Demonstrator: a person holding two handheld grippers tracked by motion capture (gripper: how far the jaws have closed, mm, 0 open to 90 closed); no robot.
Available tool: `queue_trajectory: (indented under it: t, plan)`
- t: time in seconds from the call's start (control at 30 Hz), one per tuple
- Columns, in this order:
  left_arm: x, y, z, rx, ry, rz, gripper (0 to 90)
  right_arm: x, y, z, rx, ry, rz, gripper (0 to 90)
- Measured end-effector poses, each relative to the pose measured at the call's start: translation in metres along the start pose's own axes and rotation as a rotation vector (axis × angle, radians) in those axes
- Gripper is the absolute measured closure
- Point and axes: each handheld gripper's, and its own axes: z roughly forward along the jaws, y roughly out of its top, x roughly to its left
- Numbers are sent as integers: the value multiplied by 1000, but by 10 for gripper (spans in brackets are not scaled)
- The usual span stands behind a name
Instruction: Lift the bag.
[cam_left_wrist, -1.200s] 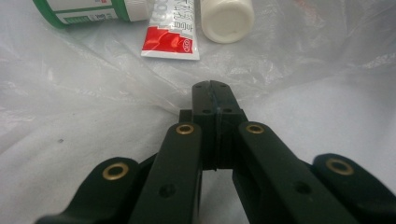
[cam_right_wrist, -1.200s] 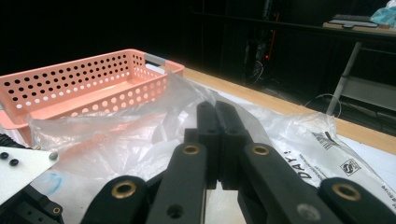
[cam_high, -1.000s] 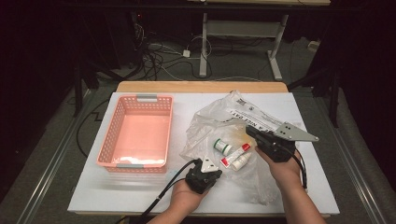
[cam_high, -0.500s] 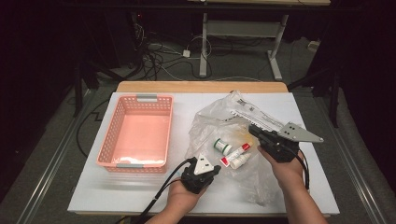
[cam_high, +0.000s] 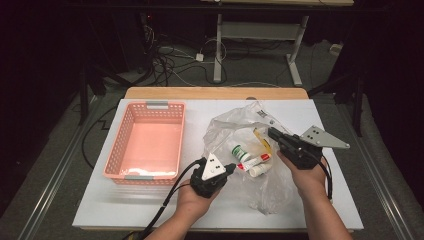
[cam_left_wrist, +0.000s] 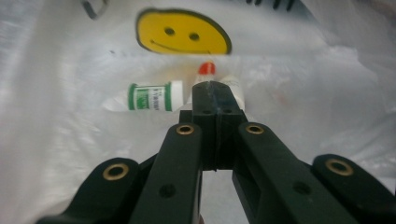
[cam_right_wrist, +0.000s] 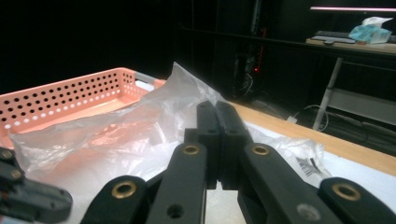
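Note:
A clear plastic bag (cam_high: 227, 127) (cam_left_wrist: 70, 140) (cam_right_wrist: 116, 130) stands crumpled on the white table, right of centre. Inside it lie a white bottle with a green label (cam_high: 241, 152) (cam_left_wrist: 152, 96), a red-capped tube (cam_high: 255, 161) (cam_left_wrist: 207, 69) and a small white bottle (cam_high: 260, 170) (cam_left_wrist: 233, 88). My left gripper (cam_high: 231, 167) (cam_left_wrist: 215, 88) is shut, its tips pinching the bag's near film in front of these items. My right gripper (cam_high: 271, 132) (cam_right_wrist: 217, 106) is shut on the bag's far rim, and the film rises in a peak beside it.
A pink perforated basket (cam_high: 145, 106) (cam_right_wrist: 70, 88) sits left of the bag with little in it. A yellow smiley print (cam_left_wrist: 184, 32) marks the bag's far film. The white board (cam_high: 150, 205) ends close to my hands. Cables and table legs lie on the dark floor beyond.
My left gripper has risen and edged toward the bag, lifting its near film. The right gripper has hardly moved and stays shut on the rim.

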Motion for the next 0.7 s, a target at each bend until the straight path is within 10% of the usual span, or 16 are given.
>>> queue_trajectory:
  t: [0.7]
  plan:
    - [26,96,-20,-185,130,93,886,-21,64,3,-129,-78,18,900]
